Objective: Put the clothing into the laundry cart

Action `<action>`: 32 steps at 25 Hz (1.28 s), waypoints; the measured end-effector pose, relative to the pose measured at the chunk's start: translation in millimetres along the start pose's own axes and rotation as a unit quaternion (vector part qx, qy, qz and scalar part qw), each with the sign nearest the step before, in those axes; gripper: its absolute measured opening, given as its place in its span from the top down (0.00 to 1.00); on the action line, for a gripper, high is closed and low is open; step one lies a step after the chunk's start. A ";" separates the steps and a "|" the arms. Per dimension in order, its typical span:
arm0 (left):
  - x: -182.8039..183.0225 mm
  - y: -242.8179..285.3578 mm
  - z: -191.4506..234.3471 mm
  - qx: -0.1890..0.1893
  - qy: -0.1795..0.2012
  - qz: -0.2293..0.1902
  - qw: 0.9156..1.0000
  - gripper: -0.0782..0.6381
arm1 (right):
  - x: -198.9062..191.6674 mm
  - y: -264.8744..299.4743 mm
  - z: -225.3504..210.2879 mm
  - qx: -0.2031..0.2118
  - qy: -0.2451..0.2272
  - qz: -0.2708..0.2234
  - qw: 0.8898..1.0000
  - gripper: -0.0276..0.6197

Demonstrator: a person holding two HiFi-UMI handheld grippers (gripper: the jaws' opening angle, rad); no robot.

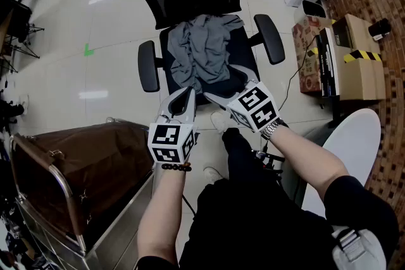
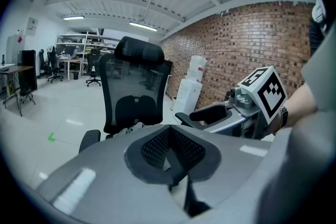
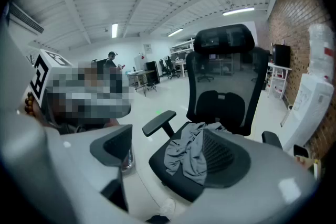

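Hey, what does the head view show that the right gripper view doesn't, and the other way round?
Only the head view: the laundry cart and the cardboard boxes. Only the right gripper view: the ceiling lights and distant desks. Both: the gray clothing heaped on the office chair.

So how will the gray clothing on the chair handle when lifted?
Likely floppy: the clothing lies crumpled in folds on the chair. Probably light; the fabric looks thin. It spreads across the seat, so one pinch would likely leave parts dangling.
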State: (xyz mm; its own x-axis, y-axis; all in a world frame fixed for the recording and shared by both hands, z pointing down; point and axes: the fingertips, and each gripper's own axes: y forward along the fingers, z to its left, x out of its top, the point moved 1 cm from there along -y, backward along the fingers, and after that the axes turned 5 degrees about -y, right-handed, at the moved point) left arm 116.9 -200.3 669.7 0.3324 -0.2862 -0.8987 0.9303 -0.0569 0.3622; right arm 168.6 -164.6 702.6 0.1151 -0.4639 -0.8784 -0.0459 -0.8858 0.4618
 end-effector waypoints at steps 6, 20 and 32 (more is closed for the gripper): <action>-15.5 103.8 77.2 0.020 -0.001 0.031 0.999 0.89 | -33.3 107.2 -85.6 0.005 0.007 0.046 0.999 0.25; -101.0 263.2 187.9 0.078 -0.068 0.116 0.988 0.87 | -159.7 291.0 -209.5 0.049 0.001 0.176 0.983 0.07; -140.4 316.5 225.3 0.093 -0.100 0.138 0.981 0.86 | -240.7 367.6 -246.9 0.052 -0.029 0.275 0.960 0.05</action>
State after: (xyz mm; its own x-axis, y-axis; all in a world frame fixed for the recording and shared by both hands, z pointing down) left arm 329.8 -393.6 966.3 0.5136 -0.4966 -0.6998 0.7580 -0.1196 0.6412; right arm 369.0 -375.4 1114.3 -0.0097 -0.8588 -0.5122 -0.1831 -0.5021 0.8452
